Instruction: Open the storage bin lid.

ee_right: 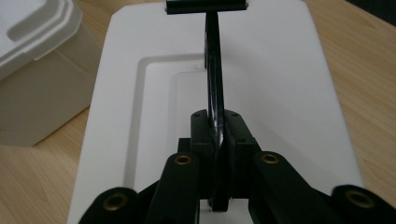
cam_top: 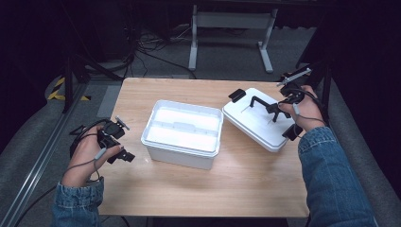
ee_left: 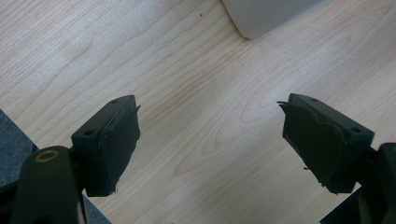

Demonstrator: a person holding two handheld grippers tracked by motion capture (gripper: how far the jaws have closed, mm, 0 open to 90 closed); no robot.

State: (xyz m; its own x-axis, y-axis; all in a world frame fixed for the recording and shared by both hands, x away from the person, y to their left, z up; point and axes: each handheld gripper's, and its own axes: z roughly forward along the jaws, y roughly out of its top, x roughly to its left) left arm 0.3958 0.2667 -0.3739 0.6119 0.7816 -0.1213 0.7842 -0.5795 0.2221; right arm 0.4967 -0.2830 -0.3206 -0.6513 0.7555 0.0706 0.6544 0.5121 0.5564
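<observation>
Lid handle (ee_right: 215,79) first: it is a thin black bar standing up from the white lid (ee_right: 280,93), and my right gripper (ee_right: 215,128) is clamped tight on it, the two black jaws pressed against either side of the bar with no gap showing. In the right gripper view the bar runs away from the jaws to a black crosspiece at the lid's far edge. From the high view, the right gripper (cam_top: 275,109) reaches in over the lid (cam_top: 257,125) from the right, with my hand behind it at the tabletop's right edge. The lid lies flat on the wooden tabletop (cam_top: 236,184), turned at an angle, with black latches at two of its corners. It sits just beside the open white box (cam_top: 182,135), apart from it by a narrow strip of wood.

The box stands near the middle of the tabletop, its inside pale and bright; I cannot tell whether anything is in it.

My left gripper (cam_top: 124,153) is off to the left, near the box's lower left corner but not touching it. Its jaws are spread wide with nothing between them; the left gripper (ee_left: 210,144) view shows bare wood grain under the gap and a corner of the box (ee_left: 266,18) at the top.
</observation>
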